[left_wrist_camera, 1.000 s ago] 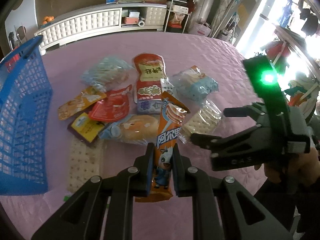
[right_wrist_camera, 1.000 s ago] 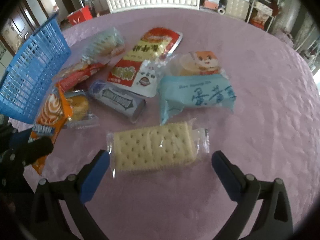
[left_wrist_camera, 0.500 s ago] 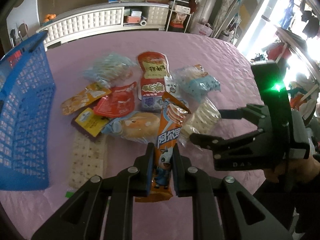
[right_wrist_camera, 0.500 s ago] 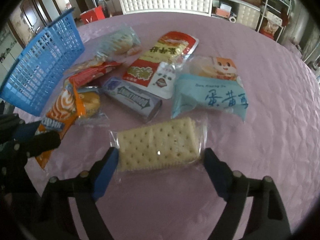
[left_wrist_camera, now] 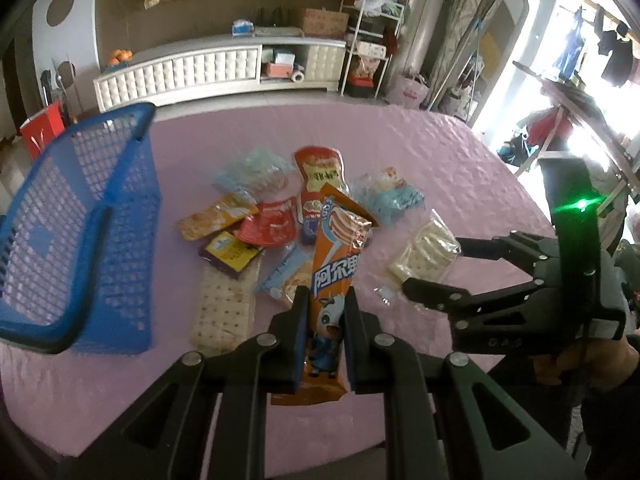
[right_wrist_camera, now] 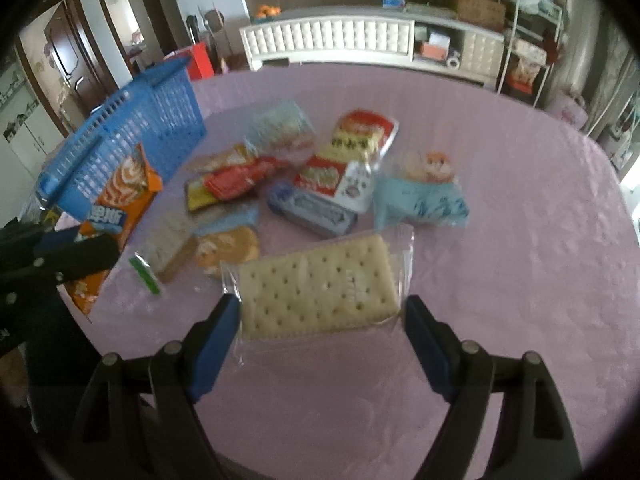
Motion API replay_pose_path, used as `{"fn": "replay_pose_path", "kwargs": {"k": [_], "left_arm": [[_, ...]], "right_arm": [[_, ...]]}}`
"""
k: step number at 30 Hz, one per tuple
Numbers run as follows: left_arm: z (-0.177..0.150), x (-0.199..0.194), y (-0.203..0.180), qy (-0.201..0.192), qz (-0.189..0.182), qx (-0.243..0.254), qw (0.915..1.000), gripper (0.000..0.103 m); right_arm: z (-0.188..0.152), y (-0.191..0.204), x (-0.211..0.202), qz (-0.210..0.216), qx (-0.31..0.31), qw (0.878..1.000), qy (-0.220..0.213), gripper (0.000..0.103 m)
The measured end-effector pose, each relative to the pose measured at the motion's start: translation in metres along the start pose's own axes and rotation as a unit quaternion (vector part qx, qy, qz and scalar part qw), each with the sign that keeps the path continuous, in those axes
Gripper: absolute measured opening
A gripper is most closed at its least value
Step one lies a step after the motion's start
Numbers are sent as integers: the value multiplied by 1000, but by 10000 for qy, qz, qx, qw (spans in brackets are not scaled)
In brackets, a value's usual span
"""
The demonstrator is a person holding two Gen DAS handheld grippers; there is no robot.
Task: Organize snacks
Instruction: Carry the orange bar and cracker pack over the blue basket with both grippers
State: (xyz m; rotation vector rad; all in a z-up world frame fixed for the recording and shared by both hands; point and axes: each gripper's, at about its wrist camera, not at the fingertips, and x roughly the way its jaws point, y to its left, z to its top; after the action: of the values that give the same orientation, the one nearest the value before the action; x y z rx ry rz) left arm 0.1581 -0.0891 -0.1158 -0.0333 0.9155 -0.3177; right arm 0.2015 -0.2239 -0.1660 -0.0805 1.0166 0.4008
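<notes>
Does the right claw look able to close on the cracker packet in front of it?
Probably yes. The right claw is open with a finger on each side of the cracker packet, and nothing lies between them. The nearest other snack, the blue wrapper, sits beyond it.

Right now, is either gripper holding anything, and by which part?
The left gripper clamps the tall orange snack packet near its lower end. The right gripper is open, its fingers either side of the clear-wrapped cracker pack, holding nothing.
</notes>
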Motion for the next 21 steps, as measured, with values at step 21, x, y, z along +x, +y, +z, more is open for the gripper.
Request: {"fn": "replay_pose_path", "kwargs": {"k": [21], "left_arm": [[5,-127,55,-1112,303,42,9933,14]], "right_arm": [[57,103,-94,118,-378,9930,-1115,85]]}}
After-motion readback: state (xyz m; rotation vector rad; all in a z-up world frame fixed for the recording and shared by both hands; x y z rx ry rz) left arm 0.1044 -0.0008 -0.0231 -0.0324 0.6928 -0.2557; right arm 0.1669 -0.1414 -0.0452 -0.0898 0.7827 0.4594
